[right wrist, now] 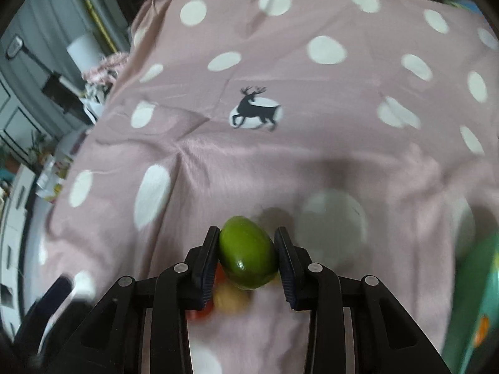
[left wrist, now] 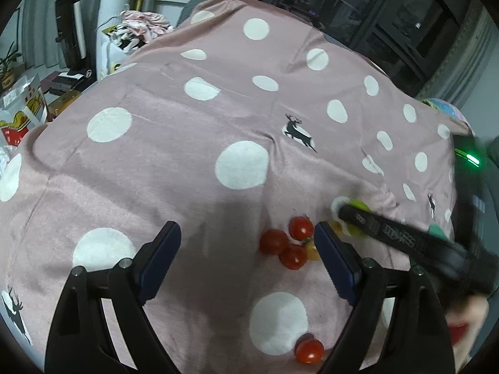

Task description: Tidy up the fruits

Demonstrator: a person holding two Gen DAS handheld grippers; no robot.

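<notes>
My right gripper (right wrist: 246, 251) is shut on a green oval fruit (right wrist: 248, 252), its pads pressing on both sides just above the pink cloth. In the left wrist view that gripper (left wrist: 351, 216) reaches in from the right with the green fruit (left wrist: 358, 204) at its tip. Three red cherry tomatoes (left wrist: 288, 244) and a yellow one (left wrist: 312, 249) lie clustered beside it. My left gripper (left wrist: 248, 233) stands open above the cloth with nothing between its fingers; the cluster sits near its right finger. One more red tomato (left wrist: 308, 350) lies closer to me.
A pink cloth (left wrist: 174, 155) with white dots and deer prints covers the surface. A teal object (right wrist: 477, 299) sits at the right edge. A person's hand (left wrist: 467, 318) holds the right gripper. Boxes and clutter (left wrist: 28, 106) lie beyond the cloth's left edge.
</notes>
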